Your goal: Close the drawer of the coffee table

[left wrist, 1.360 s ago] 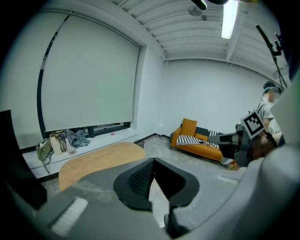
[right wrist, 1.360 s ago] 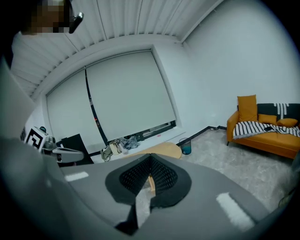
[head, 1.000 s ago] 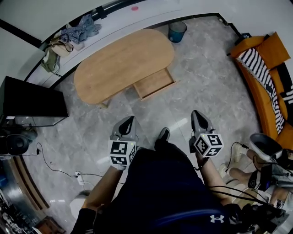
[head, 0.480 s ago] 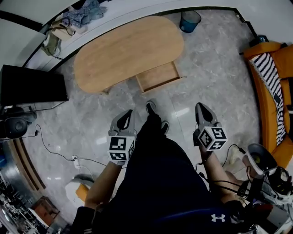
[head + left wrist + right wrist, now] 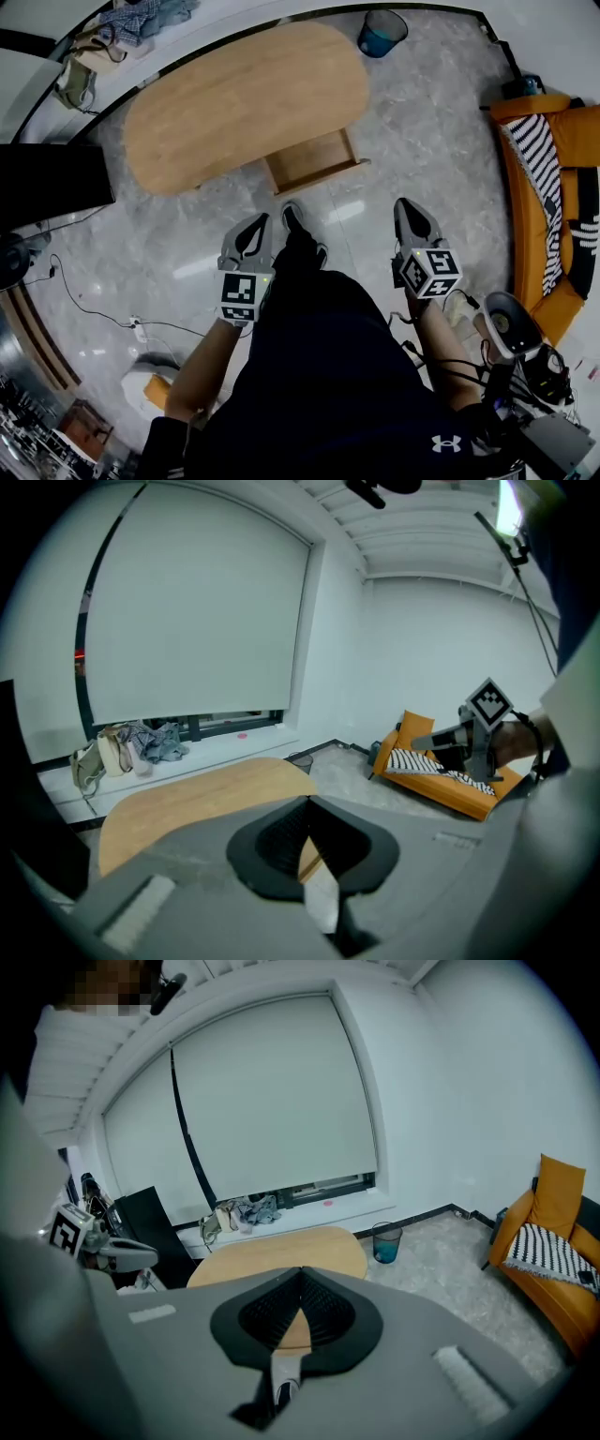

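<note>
Drawer juts open from the coffee table toward six o'clock, its rear hidden under the tabletop. Left gripper, at seven o'clock of it, has its jaws pressed together, empty. Right gripper, at four o'clock, likewise. In both gripper views the jaws mask most of the drawer.

The right hand-held gripper has its two jaws pressed together with nothing between them, and its tip points at the oval wooden tabletop just ahead. Past the tabletop, clothes lie on the window ledge under a white blind. A blue bin stands ahead to the right, an orange chair sits far right, and the left hand-held gripper shows off to the left.
</note>
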`<state>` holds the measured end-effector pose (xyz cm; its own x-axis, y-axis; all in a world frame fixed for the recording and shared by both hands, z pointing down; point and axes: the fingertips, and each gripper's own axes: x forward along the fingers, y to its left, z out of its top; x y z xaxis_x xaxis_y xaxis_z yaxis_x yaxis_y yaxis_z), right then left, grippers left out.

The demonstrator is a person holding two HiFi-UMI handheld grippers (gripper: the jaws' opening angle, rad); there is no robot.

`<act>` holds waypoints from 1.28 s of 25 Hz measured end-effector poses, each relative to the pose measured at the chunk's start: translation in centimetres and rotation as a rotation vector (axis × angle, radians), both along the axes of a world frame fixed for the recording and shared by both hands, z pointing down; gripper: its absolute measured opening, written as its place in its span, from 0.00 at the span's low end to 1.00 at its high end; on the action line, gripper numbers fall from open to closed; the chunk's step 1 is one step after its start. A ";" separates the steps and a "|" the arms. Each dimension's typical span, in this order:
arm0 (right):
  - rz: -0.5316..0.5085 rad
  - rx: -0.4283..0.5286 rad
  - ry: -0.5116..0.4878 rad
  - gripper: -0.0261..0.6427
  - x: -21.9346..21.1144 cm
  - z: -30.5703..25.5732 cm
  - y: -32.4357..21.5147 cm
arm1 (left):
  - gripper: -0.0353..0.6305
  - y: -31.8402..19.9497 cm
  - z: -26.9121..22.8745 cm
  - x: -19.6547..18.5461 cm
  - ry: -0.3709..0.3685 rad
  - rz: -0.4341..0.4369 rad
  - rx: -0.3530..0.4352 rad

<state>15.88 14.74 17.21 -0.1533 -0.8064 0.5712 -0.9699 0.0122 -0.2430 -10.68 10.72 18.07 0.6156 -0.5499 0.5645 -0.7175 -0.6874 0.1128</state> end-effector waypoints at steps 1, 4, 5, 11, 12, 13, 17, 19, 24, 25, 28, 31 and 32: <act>0.005 -0.004 -0.004 0.04 0.1 0.2 -0.8 | 0.06 -0.5 0.1 0.2 0.008 0.018 0.015; 0.019 -0.016 -0.014 0.04 0.2 0.7 -3.0 | 0.06 -1.7 0.9 0.3 0.005 0.042 0.021; 0.016 -0.018 -0.006 0.04 0.3 0.8 -3.6 | 0.06 -2.1 1.4 0.2 0.001 0.039 0.009; -0.034 -0.078 0.062 0.04 1.6 3.9 -5.4 | 0.06 -3.6 5.1 -0.3 -0.097 0.052 -0.021; -0.047 -0.086 0.069 0.04 1.9 4.7 -5.6 | 0.06 -3.7 6.0 -0.5 -0.127 0.037 -0.036; -0.062 -0.089 0.074 0.04 2.2 5.4 -6.0 | 0.05 -3.8 6.9 -0.6 -0.152 0.027 -0.049; -0.145 -0.093 0.077 0.04 2.9 9.4 -7.1 | 0.06 -4.3 9.8 0.3 -0.171 0.054 -0.054; -0.189 -0.123 0.085 0.04 3.0 12.0 -7.6 | 0.06 -4.9 10.5 1.0 -0.144 0.063 -0.029; -0.285 -0.170 0.113 0.04 4.5 17.1 -8.8 | 0.06 -5.3 14.5 1.6 -0.165 0.036 -0.049; -0.298 -0.180 0.117 0.04 5.0 18.2 -8.8 | 0.06 -5.0 15.6 1.7 -0.172 0.030 -0.063; -0.333 -0.207 0.122 0.04 6.4 21.1 -8.6 | 0.12 -3.7 18.6 2.0 -0.200 0.035 -0.093; -0.381 -0.230 0.139 0.04 7.2 23.8 -8.3 | 0.15 -2.6 21.6 2.0 -0.232 0.036 -0.118; -0.396 -0.237 0.146 0.04 7.3 24.7 -8.3 | 0.16 -2.6 22.5 1.9 -0.247 0.047 -0.118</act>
<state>23.20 6.47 41.89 -0.3268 -0.5471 0.7707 -0.9261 0.3482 -0.1455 -8.81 8.16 40.60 0.4746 -0.4456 0.7590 -0.7008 -0.7131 0.0196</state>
